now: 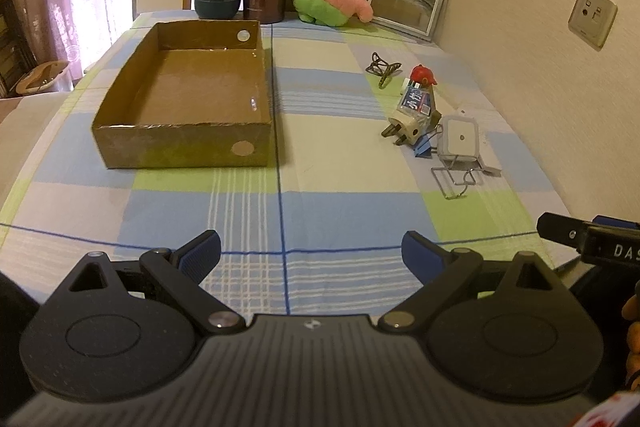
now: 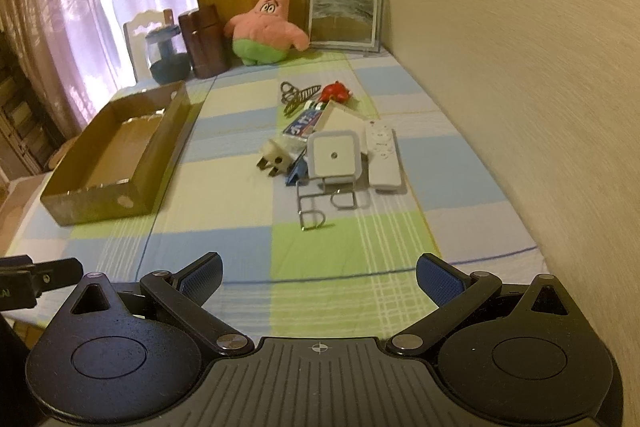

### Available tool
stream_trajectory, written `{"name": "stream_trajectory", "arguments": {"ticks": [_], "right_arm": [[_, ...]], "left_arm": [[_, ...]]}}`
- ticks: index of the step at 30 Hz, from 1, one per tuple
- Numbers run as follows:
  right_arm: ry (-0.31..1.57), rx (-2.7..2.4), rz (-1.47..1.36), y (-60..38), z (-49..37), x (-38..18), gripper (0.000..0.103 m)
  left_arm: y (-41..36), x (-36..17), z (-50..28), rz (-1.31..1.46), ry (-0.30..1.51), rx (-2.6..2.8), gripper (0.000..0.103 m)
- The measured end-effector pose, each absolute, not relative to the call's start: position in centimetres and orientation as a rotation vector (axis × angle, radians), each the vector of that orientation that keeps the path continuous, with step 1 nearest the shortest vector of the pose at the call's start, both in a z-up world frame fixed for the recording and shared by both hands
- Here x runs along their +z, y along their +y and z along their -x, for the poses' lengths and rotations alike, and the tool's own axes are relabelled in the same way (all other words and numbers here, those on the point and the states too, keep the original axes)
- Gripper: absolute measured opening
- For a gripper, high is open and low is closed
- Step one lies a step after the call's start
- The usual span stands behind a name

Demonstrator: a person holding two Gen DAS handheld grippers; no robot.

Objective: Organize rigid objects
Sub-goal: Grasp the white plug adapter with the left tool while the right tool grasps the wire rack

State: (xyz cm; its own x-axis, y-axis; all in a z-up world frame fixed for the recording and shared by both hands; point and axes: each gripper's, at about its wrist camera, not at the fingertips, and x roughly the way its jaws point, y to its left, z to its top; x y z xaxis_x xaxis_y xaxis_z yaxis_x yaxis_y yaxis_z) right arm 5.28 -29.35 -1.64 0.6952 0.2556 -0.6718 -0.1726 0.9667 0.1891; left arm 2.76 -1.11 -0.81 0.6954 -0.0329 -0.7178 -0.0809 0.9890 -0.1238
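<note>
Empty brown cardboard tray (image 1: 192,99) left; cluttered white plug adapter (image 2: 276,159), blue-lettered toothpaste tube (image 2: 303,125) right; both grippers' fingers (image 1: 202,253) (image 2: 434,277) spread.

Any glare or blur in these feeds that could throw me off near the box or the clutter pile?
Left wrist: small glare spots on the cardboard box's glossy inner wall; fisheye bends the table edges. Right wrist: the same box shows glare at its far end; wall is smeared; night light reads clearly.
</note>
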Motion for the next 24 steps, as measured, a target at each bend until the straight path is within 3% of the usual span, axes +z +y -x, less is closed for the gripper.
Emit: {"name": "stream_trajectory", "arguments": {"ticks": [24], "right_arm": [[0.751,0.26,-0.09,-29.1,-15.9,-6.8,0.1]], "left_arm": [[-4.9,-4.5,-16.9,-0.043,0.712,-0.263,0.095]]}}
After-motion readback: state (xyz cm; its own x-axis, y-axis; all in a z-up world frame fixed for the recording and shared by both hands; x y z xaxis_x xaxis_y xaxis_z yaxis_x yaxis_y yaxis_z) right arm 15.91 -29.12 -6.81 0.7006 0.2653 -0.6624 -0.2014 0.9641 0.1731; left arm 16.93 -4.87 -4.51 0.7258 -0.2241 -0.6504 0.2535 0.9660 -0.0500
